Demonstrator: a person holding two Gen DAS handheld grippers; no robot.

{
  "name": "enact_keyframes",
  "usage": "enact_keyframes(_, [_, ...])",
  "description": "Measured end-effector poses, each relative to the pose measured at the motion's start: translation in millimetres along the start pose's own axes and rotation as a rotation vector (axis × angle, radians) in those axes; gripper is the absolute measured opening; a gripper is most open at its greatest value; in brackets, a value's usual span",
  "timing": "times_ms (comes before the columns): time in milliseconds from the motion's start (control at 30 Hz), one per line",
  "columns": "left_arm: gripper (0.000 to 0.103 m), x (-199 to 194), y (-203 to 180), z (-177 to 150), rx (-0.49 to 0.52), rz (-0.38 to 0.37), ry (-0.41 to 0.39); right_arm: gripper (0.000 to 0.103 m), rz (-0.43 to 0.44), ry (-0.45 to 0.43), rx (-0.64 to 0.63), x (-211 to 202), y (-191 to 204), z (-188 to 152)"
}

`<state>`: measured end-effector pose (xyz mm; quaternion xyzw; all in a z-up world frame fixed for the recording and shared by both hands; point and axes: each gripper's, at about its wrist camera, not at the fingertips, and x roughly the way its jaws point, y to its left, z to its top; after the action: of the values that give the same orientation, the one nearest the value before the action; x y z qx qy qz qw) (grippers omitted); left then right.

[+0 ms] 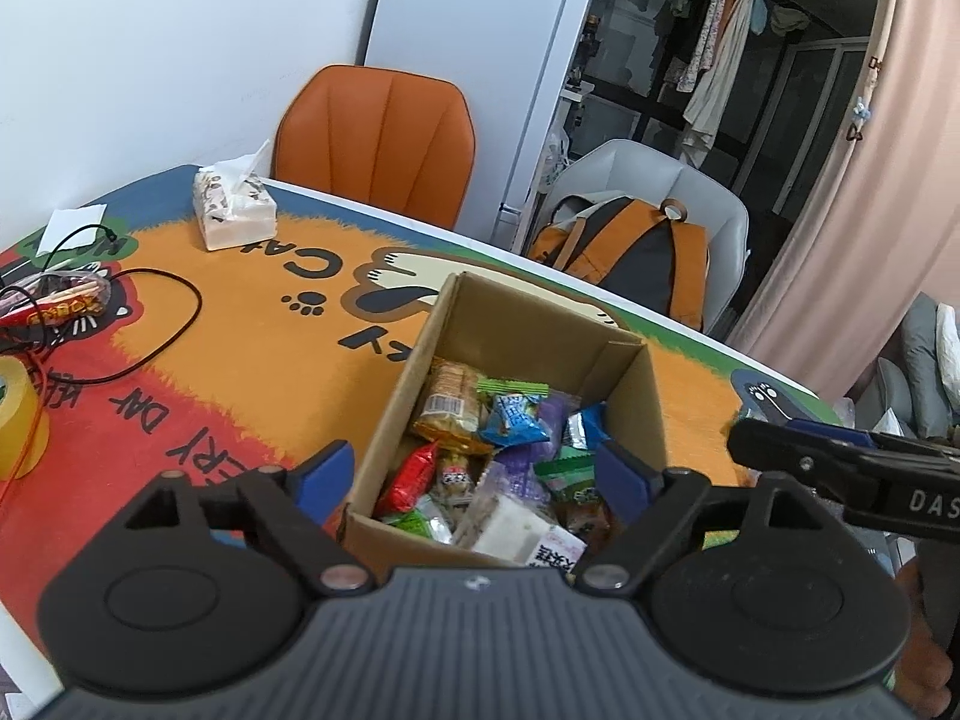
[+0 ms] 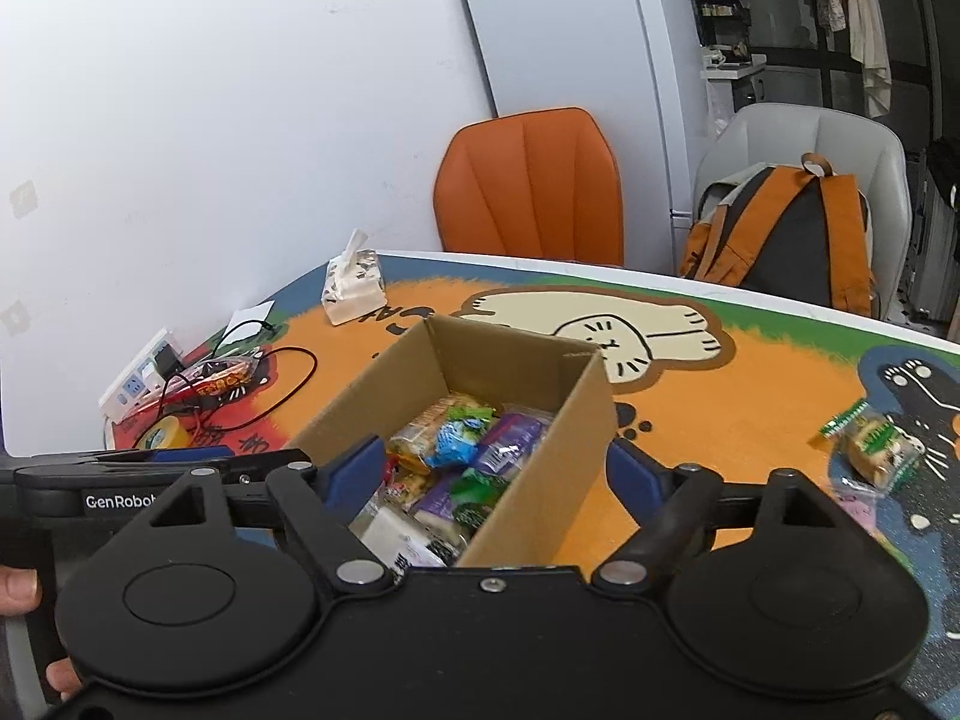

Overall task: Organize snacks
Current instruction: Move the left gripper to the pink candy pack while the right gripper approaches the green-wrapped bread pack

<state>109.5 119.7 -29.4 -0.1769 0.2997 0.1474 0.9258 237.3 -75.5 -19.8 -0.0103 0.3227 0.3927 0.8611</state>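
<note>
An open cardboard box (image 1: 528, 330) stands on the cartoon cat tablecloth (image 1: 240, 324) and holds several wrapped snacks (image 1: 510, 414). My left gripper (image 1: 474, 474) hangs open over the box's near end, its blue pads (image 1: 327, 468) on either side of the box's near end and nothing between them. My right gripper (image 2: 492, 471) is open too, over the near right wall of the box (image 2: 540, 480), and holds nothing. A green-edged snack packet (image 2: 873, 447) lies loose on the cloth to the right, with a pale pink wrapper (image 2: 858, 504) beside it.
At the far left lie a tissue pack (image 1: 234, 210), a red snack bag (image 1: 66, 306), a black cable (image 1: 162, 324), a yellow tape roll (image 1: 18, 414) and a power strip (image 2: 141, 378). An orange chair (image 1: 378, 138) and a grey chair with a backpack (image 1: 636, 252) stand behind the table.
</note>
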Motion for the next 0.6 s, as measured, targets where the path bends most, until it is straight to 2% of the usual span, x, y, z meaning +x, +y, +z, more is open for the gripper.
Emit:
enact_keyframes(100, [0.089, 1, -3, 0, -0.009, -0.019, -0.002, 0.091, -0.01, -0.009, 0.004, -8, -7, -1])
enact_keyframes(200, [0.09, 0, -7, 0, -0.012, -0.026, -0.01, 0.094, -0.02, -0.021, 0.023, -15, -15, -3])
enact_keyframes(300, [0.092, 1, -14, 0, -0.002, -0.031, -0.013, 0.103, -0.024, -0.039, 0.048, -23, -24, -6])
enact_keyframes(600, [0.093, 5, -36, -3, 0.001, -0.071, -0.013, 0.103, -0.06, -0.052, 0.094, -39, -53, -14])
